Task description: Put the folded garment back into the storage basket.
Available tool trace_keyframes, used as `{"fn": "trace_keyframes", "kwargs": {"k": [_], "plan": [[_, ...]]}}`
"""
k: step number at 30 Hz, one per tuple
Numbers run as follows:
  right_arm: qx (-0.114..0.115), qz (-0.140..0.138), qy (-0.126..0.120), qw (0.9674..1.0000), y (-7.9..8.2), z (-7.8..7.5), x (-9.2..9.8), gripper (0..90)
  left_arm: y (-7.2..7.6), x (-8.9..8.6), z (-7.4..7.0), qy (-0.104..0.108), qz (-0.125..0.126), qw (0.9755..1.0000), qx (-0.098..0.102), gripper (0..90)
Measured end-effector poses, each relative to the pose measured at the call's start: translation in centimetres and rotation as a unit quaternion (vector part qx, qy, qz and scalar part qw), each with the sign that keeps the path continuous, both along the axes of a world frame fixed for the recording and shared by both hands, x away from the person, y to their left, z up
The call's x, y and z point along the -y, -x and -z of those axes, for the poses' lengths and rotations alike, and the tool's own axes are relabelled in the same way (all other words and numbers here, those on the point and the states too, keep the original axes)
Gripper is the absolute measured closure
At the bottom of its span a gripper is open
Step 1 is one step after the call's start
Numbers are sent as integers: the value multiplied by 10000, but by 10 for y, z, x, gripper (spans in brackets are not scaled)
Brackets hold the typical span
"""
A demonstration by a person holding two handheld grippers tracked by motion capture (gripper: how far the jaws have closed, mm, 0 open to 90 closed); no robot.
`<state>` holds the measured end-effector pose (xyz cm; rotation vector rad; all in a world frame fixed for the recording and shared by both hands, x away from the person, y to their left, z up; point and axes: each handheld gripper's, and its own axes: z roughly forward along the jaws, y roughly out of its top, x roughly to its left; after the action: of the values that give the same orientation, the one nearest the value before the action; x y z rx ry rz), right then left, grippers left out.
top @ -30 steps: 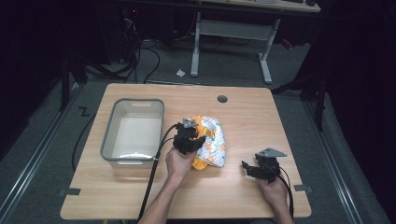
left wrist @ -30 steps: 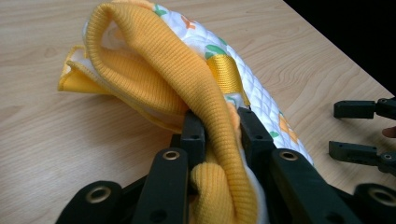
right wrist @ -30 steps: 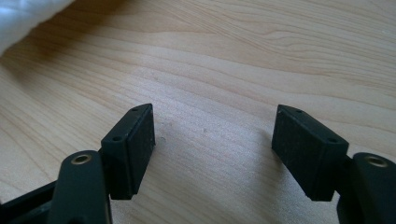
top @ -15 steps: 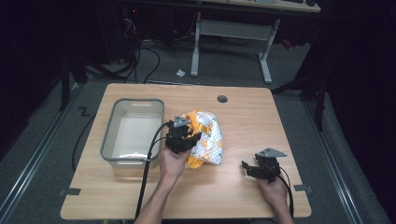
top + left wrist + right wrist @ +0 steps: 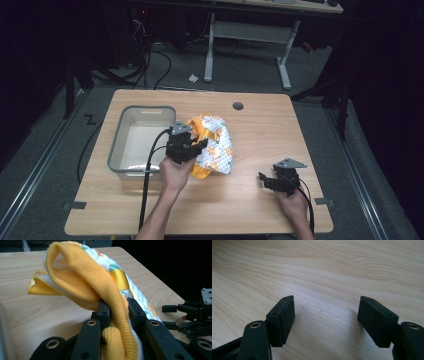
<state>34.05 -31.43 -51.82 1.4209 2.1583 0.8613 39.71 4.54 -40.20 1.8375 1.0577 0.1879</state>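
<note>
My left gripper (image 5: 115, 312) had its jaws clamped on a thick fold of the orange-and-white cloth (image 5: 82, 280), the ribbed orange edge bunched tight between the pads. From that pinch the cloth ran away from the jaws, its long axis stretching toward the far edge of the surface (image 5: 260, 200), with the printed white side draped to my right. In the high view the left gripper (image 5: 184, 144) sat near the middle of the surface, and the cloth (image 5: 215, 147) hung partly lifted from it, its lower orange fold trailing near my hand.

The tub (image 5: 140, 140) lay just beside the held cloth, on the side toward the left edge of the surface, its long axis running from the near edge toward the far one. As I judged it, the coming move turned on this: the tub's open mouth lay directly left of my jaws, so the cloth needed carrying sideways over the tub's near wall.

My right gripper (image 5: 280, 179) rested well apart toward the near right corner, its jaws spread wide with nothing between them, bare wood under them. My left hand was plainly the nearer one.
</note>
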Motion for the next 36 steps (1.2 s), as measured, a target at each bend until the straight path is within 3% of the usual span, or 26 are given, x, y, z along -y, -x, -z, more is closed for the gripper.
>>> {"fn": "trace_keyframes", "kwargs": {"k": [4,21,36], "plan": [[-9,4,-4,10000,0,0,0,304,1,-10,-4,118,-29,9999,34,753],[-8,6,-6,10000,0,0,0,303,-3,-44,-19,278,-239,9990,272,754],[-9,9,-6,10000,0,0,0,303,-7,-74,-26,303,-445,9980,319,754]]}}
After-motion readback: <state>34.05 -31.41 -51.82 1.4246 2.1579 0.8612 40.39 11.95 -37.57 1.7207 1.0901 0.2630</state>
